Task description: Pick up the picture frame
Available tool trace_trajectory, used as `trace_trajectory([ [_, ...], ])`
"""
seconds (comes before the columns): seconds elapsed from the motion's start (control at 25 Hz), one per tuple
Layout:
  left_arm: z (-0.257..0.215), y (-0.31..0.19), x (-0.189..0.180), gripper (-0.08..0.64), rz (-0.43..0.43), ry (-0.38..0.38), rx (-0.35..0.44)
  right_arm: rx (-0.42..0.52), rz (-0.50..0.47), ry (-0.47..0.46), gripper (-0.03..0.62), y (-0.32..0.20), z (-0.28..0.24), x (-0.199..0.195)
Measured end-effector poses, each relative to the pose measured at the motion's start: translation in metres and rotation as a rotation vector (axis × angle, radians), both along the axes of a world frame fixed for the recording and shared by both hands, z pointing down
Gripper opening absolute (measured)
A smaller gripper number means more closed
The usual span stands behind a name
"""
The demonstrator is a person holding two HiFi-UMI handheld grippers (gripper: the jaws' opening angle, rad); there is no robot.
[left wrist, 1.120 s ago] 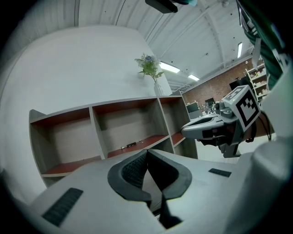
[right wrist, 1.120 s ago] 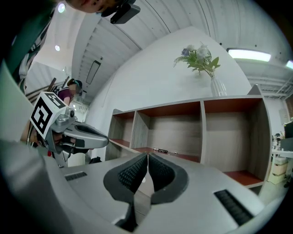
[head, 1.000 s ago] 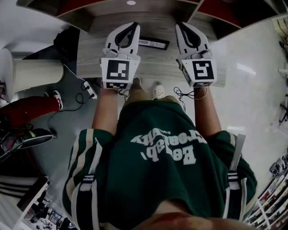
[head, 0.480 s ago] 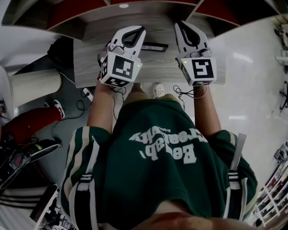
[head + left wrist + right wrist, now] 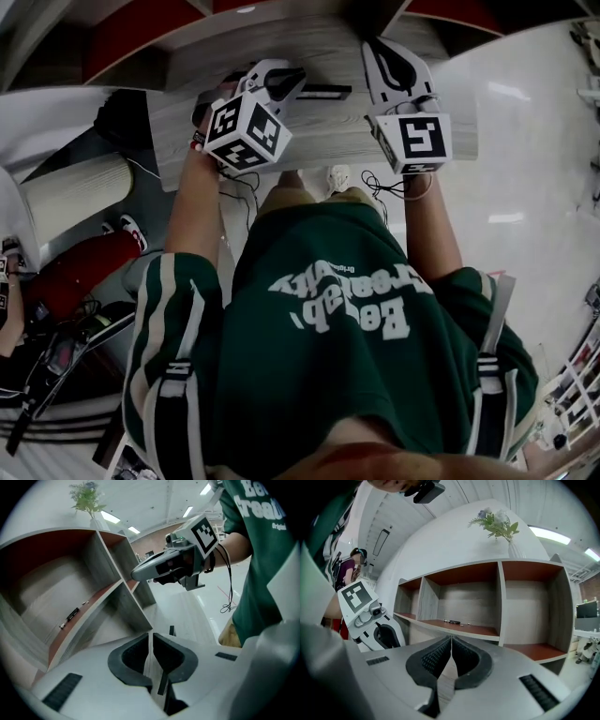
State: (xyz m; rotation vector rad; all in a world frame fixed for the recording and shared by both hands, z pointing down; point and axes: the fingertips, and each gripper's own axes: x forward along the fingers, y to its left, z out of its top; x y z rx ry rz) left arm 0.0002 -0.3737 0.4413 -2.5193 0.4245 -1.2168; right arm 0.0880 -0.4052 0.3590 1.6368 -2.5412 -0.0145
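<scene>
The picture frame (image 5: 326, 91), a flat black strip, lies on the grey wooden table (image 5: 309, 141) between my two grippers. In the left gripper view it shows as a small dark piece (image 5: 171, 630) just beyond the jaws. My left gripper (image 5: 292, 77) tilts down toward the table just left of the frame. Its jaws have just been opening by a hairline, still look shut (image 5: 151, 633), and hold nothing. My right gripper (image 5: 375, 47) is level to the frame's right, shut and empty (image 5: 451, 638).
A shelf unit (image 5: 501, 597) with red-brown boards stands behind the table. A black pen-like thing (image 5: 452, 621) lies on one board and a vase of flowers (image 5: 497, 522) stands on top. A white cylinder (image 5: 80, 192) and cables are on the floor at left.
My left gripper has dropped, rolled and tipped down toward the table near the frame. My right gripper has shifted slightly forward. The frame has not moved.
</scene>
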Motion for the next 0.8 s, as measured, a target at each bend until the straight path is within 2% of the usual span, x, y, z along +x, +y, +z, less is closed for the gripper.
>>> trace_trajectory([
  [0.16, 0.028, 0.007, 0.005, 0.113, 0.103, -0.074, -0.091, -0.014, 0.018, -0.008, 0.034, -0.003, 0.013, 0.003],
  [0.28, 0.055, 0.005, 0.01, 0.133, 0.158, -0.127, -0.159, -0.039, 0.031, -0.02, 0.034, -0.013, 0.028, 0.008],
  [0.52, 0.084, 0.001, 0.008, 0.172, 0.203, -0.231, -0.264, -0.063, 0.038, -0.012, 0.034, -0.022, 0.029, 0.009],
  [0.8, 0.11, -0.001, 0.003, 0.179, 0.233, -0.308, -0.324, -0.07, 0.059, 0.006, 0.034, -0.021, 0.027, 0.01],
])
